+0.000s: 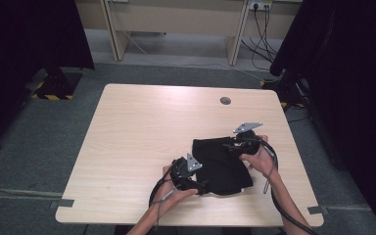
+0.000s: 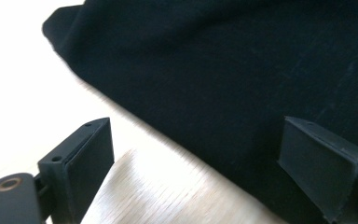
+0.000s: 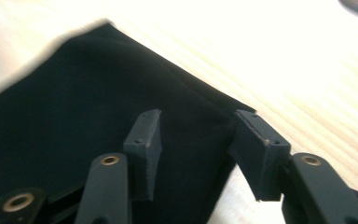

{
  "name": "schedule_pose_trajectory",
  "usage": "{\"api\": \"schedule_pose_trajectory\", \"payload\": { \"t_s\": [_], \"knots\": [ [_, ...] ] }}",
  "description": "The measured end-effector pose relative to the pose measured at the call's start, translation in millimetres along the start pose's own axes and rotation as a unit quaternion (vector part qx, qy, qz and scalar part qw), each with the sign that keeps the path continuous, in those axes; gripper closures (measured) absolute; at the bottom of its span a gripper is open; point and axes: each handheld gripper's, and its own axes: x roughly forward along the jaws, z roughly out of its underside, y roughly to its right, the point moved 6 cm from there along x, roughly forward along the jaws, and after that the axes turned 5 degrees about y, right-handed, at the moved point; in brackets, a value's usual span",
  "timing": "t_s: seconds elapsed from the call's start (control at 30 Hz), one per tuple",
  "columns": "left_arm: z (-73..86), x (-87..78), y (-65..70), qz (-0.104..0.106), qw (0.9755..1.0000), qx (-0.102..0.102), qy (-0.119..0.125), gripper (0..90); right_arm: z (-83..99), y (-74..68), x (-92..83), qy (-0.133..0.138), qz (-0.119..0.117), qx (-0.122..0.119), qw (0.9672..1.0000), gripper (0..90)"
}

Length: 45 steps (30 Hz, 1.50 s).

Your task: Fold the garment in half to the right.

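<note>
- Grey carpet and dark curtains surround a pale wooden surface (image 1: 142, 132) with a round cable hole (image 1: 225, 101) near its far edge.
- On the near right part of the surface lies a black cloth (image 1: 220, 161), folded into a rough slab and lying flat on the wood.
- The left hand-held gripper (image 1: 201, 186) sits at the cloth's near left corner; in the left gripper view its jaws stand wide apart, one over bare wood and the other at the cloth's edge (image 2: 223, 84), with nothing pinched between them.
- The right hand-held gripper (image 1: 231, 145) is at the cloth's far right edge; in the right gripper view its jaws are partly apart, over the cloth (image 3: 74, 126) near its corner edge, their pads not pressing on it.
- Both hands enter from the near edge, cables trailing back from the grippers.
</note>
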Motion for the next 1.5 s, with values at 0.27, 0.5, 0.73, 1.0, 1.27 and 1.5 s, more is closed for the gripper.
{"api": "schedule_pose_trajectory", "payload": {
  "t_s": [0.27,0.5,0.73,1.0,1.27,1.5],
  "knots": [
    [-0.9,-4.2,-0.1,0.007,0.9999,0.008,0.01,10.2,-0.9,21.5,16.6,-0.003,0.055,0.003,0.9985,49.3],
    [-2.2,-20.5,-12.2,0.014,0.9991,-0.023,0.033,9.5,-4.7,2.0,-11.4,0.041,0.012,0.018,0.9989,41.5],
    [9.0,-31.3,-25.7,0.022,0.9989,-0.033,0.027,8.6,6.6,-33.8,-31.0,0.033,-0.031,0.002,0.999,31.8],
    [26.4,-37.8,-45.6,0.019,0.9991,-0.038,0.01,7.4,20.0,-53.3,-41.6,0.035,-0.058,0.001,0.9977,28.7],
    [41.6,-48.9,-65.5,0.001,0.9991,-0.043,-0.004,4.0,36.2,-59.2,-45.8,0.031,-0.061,0.003,0.9976,24.7],
    [51.6,-59.8,-72.0,-0.011,0.9993,-0.032,-0.015,3.8,40.2,-67.2,-49.2,0.034,-0.064,-0.011,0.9973,20.0]
  ]
}}
